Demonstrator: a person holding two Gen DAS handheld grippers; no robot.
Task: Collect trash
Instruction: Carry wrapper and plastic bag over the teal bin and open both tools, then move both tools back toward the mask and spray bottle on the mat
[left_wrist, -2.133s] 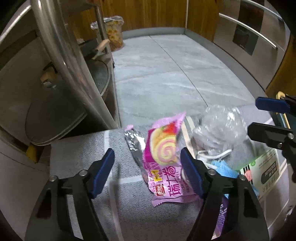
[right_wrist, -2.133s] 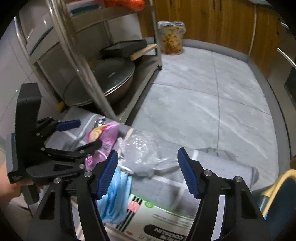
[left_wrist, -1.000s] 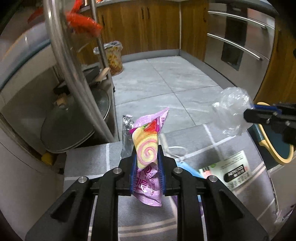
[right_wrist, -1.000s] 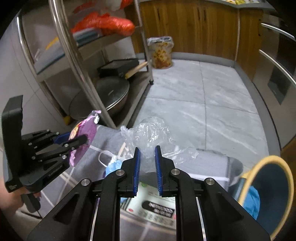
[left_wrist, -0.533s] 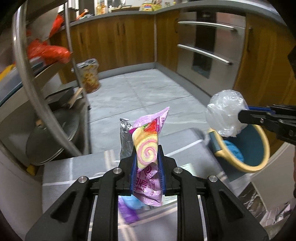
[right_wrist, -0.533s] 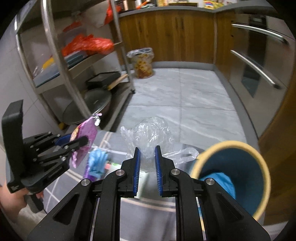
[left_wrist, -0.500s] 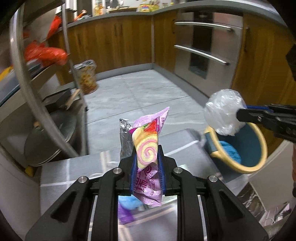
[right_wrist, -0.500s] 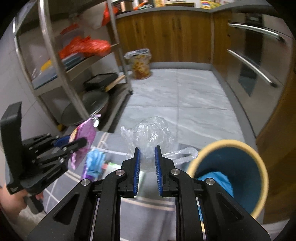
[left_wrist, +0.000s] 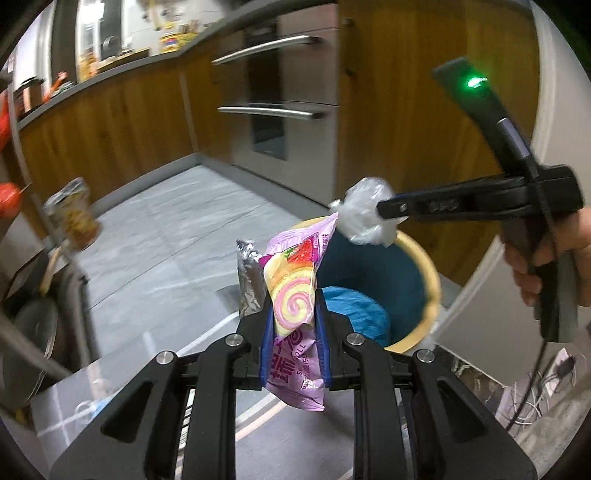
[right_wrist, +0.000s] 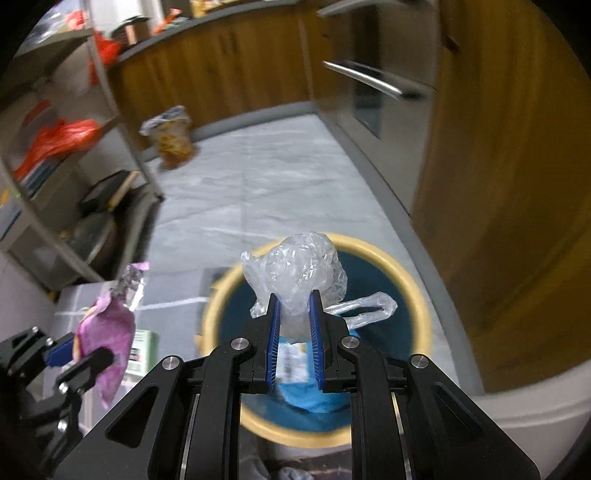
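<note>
Pink and crinkled, the wrapper (left_wrist: 293, 295) stands upright between the blue pads of the left gripper (left_wrist: 293, 347), which is clamped on its lower half; a strip of foil (left_wrist: 248, 280) shows just behind it, and whether that strip is caught in the same grip cannot be told. From the left wrist view the wrapper is in front of the near rim of the bin (left_wrist: 428, 273), not plainly over the opening. In the right wrist view the clear bag (right_wrist: 297, 275) is pinched at its base by the right gripper (right_wrist: 294, 325), jaws closed on it, one handle loop trailing to the side. That bag hangs over the mouth of the bin (right_wrist: 421, 295), whose blue inside already holds some blue scrap (right_wrist: 314, 398). A hand (left_wrist: 554, 258) grips the right tool's handle at the edge of the left view.

The step in hand looks like the carry to the bin, almost at the drop. Next, the right jaws likely need only part to let the bag fall inside. The left gripper probably has to go further over the rim first, then open. Light film may cling to the pads, so a small shake could be needed. More litter, a green-and-white packet (right_wrist: 142, 350), lies on the grey mat (right_wrist: 74, 306) beside the bin for later.
</note>
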